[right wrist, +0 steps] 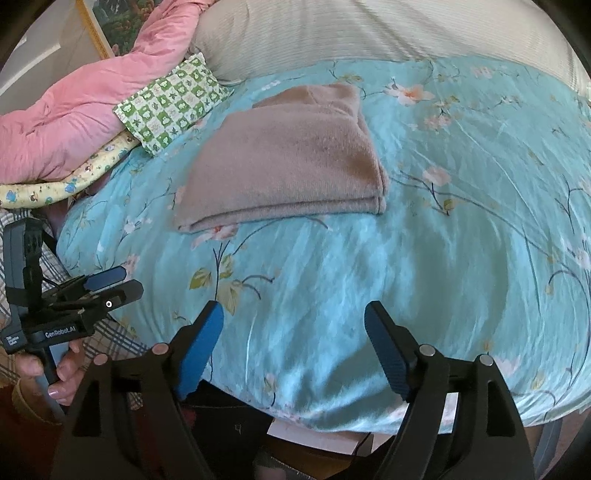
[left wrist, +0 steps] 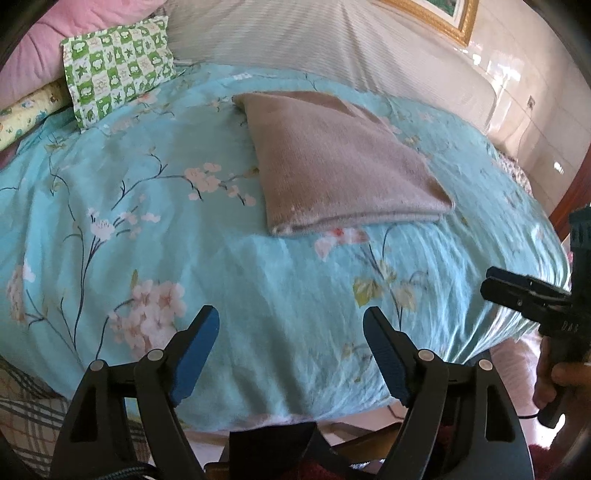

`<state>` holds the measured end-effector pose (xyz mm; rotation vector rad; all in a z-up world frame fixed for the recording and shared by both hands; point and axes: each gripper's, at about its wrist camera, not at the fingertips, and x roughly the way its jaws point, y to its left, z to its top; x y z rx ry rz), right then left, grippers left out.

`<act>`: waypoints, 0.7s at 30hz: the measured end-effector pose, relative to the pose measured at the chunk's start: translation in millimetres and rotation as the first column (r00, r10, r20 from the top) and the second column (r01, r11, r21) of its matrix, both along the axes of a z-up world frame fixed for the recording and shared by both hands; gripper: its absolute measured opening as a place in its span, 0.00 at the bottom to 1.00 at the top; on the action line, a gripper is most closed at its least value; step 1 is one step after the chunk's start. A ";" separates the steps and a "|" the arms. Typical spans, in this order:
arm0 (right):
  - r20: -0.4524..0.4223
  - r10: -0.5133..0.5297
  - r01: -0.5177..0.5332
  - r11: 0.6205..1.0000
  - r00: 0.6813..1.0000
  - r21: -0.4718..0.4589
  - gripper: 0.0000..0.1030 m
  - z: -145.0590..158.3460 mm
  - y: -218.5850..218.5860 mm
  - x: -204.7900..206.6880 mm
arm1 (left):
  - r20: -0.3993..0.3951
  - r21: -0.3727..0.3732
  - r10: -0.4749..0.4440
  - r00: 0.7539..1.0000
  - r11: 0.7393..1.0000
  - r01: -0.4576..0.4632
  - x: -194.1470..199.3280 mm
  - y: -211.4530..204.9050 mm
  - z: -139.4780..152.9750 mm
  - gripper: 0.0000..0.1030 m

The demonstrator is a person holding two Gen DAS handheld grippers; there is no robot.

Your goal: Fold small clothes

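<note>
A folded taupe knitted garment (left wrist: 332,158) lies flat on the turquoise floral quilt (left wrist: 147,221), its folded edge toward me. In the right wrist view the same garment (right wrist: 288,162) shows stacked layers at its near edge. My left gripper (left wrist: 291,325) hovers open over bare quilt well short of the garment, nothing between its blue pads. My right gripper (right wrist: 295,321) is also open and empty above the quilt (right wrist: 443,240), in front of the garment. Each gripper shows at the edge of the other's view: the right gripper (left wrist: 517,295) and the left gripper (right wrist: 110,284).
A green checked pillow (left wrist: 118,77), a pink quilt (right wrist: 66,122) and a yellow printed roll (right wrist: 74,181) sit at the back left. A white striped bolster (left wrist: 332,40) runs along the far edge, with a framed picture (left wrist: 443,18) beyond. A hand (right wrist: 62,376) grips the left tool's handle.
</note>
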<state>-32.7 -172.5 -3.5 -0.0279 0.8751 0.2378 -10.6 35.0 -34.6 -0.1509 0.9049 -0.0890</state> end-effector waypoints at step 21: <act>0.062 -0.013 0.005 0.992 0.998 0.127 0.77 43.9 -19.5 166.2 | -0.049 -0.348 0.022 0.999 0.937 -0.037 236.6 86.4 14.5 0.81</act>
